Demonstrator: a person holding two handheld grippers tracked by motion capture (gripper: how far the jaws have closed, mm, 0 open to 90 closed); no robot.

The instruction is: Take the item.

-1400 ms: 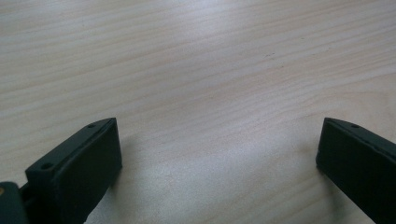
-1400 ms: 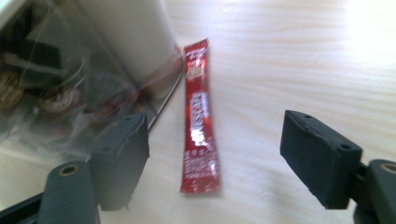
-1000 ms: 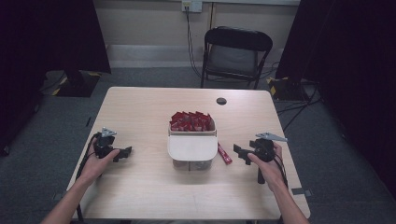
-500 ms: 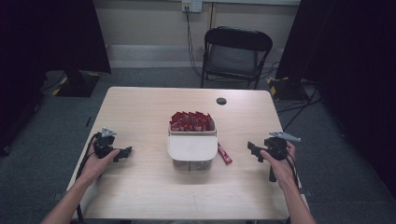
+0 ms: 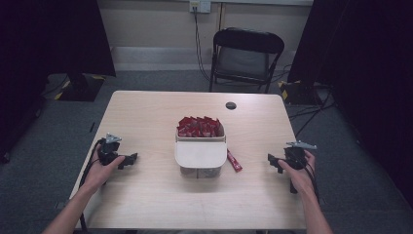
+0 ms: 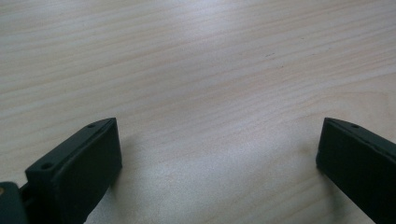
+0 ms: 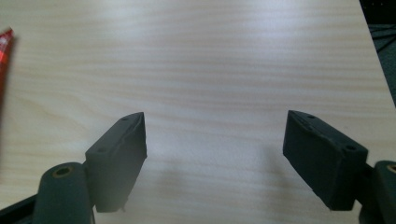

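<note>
On the surface [image 5: 146, 126] in the high view, a red packet [image 5: 234, 160] lies just right of the white box [image 5: 200, 154] of red packets, well left of the right gripper [image 5: 273, 162] and far from the left gripper [image 5: 130, 159]. Since the earlier frame the right gripper has drawn away rightward toward the edge; the left has kept still.

Left gripper view: jaws wide, bare wood between them.

Right gripper view: jaws wide and empty, the red packet [image 7: 4, 51] far left.

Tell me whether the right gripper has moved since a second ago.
Yes. The right gripper has drawn away from the red packet beside the box, toward the table's right edge.
</note>
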